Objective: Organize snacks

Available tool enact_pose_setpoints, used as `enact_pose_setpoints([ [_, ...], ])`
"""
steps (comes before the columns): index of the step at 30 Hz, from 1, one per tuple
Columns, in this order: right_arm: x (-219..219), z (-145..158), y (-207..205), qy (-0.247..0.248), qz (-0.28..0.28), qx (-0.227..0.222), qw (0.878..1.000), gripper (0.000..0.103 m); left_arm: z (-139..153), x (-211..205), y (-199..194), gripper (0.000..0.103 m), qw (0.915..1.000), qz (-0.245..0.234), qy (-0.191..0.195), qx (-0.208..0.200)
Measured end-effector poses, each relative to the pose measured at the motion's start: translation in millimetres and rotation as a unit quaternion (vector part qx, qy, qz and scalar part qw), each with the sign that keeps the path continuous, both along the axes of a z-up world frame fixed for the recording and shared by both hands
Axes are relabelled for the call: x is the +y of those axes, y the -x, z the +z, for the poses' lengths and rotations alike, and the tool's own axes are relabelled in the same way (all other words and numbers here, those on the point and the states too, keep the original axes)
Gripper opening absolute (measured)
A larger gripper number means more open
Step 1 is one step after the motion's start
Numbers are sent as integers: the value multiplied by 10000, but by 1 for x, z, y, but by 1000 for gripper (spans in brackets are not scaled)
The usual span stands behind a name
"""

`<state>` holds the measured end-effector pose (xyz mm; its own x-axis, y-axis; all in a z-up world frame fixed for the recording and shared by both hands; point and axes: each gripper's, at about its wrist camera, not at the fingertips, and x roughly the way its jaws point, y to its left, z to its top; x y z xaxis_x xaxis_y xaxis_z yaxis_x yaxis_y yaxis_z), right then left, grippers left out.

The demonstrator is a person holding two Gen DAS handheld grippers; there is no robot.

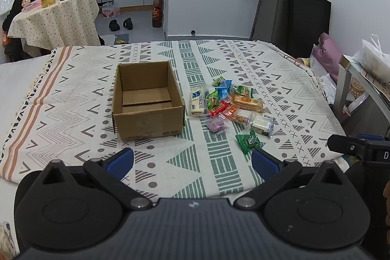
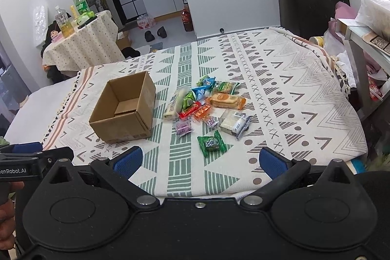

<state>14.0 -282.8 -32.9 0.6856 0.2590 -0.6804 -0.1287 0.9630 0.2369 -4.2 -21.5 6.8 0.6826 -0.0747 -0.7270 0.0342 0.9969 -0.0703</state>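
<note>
Blue-padded and spread wide, the right gripper [image 2: 198,162] hangs empty over the near edge of the patterned cloth [image 2: 280,89], and the left gripper [image 1: 192,162] beside it is equally released and holding nothing; both sit low and level, fingers aimed forward across the bed, well short of the snacks. Nearest the grippers lies a green packet [image 2: 211,143], flat on the cloth and apart from the rest, so it looks the easiest first pick. Just beyond it are a purple sweet [image 2: 182,127] and a clear-wrapped white cake [image 2: 234,124], then the main heap of snacks [image 2: 207,99], wrappers touching and overlapping. These are likely light, crinkly and somewhat slippery, and the cakes inside probably crush easily; pinching a sealed end or closing gently across a packet's narrow width seems safest. To the left of the heap, just beside it, stands an open cardboard box [image 2: 124,111], upright and seemingly empty, the probable place for them. Farther off stands a small table [image 1: 53,16] with bottles.
</note>
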Motion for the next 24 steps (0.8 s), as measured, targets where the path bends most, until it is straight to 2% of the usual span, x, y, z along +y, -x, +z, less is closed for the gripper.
enact_pose_setpoints([
  [24,10,16,19,168,164,-245,9994,103,16,-1,20,102,9996,0,71,-264],
])
